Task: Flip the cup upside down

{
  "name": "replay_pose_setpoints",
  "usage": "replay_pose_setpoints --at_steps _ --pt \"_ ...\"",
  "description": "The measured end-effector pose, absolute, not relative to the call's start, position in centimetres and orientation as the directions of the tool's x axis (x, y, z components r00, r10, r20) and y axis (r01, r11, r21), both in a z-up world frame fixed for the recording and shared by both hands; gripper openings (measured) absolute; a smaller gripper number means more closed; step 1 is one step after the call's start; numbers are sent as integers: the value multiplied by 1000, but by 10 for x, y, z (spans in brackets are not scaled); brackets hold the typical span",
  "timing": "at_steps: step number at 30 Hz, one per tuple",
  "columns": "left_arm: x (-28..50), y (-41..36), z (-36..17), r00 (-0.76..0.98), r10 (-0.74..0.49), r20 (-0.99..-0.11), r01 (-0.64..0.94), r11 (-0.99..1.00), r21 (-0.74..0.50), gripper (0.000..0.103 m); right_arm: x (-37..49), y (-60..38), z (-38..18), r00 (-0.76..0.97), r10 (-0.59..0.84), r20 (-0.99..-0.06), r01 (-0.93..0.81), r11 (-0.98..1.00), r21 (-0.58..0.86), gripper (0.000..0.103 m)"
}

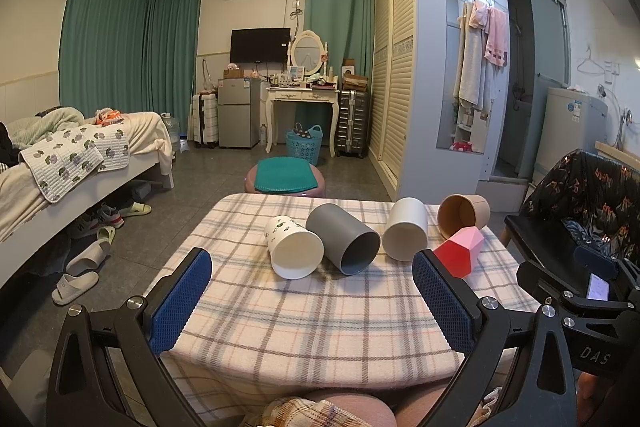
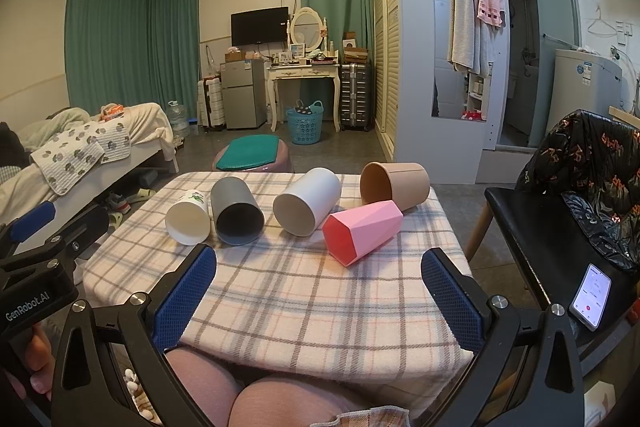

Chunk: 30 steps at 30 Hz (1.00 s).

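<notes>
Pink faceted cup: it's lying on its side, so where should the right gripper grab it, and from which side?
Probably mid-body, across two opposite flat facets of the pink faceted cup, coming from above. It lies on its side on the checked tablecloth, mouth toward the camera, with the brown cup close behind its base. The right gripper is open.

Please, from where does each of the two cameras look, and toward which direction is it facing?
Left wrist: on the left gripper, facing across the checked table to the lying cups; open blue fingers, right gripper, knee.
Right wrist: on the right gripper, further right, same facing; open fingers, left gripper, thumb, knees.
Shared: pink cup, grey cup, room beyond.
</notes>
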<state>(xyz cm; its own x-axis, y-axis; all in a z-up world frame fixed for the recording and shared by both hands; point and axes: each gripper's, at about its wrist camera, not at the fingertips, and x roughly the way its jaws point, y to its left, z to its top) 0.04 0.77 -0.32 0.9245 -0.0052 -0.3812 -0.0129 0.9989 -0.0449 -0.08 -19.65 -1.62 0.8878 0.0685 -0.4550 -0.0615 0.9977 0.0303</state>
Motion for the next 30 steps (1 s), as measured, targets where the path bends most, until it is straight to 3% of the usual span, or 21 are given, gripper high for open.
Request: replay_pose_setpoints --at_steps 30 --pt "17 24 19 927 -8 -375 -20 997 -72 103 10 -188 2 879 59 -472 -64 998 6 103"
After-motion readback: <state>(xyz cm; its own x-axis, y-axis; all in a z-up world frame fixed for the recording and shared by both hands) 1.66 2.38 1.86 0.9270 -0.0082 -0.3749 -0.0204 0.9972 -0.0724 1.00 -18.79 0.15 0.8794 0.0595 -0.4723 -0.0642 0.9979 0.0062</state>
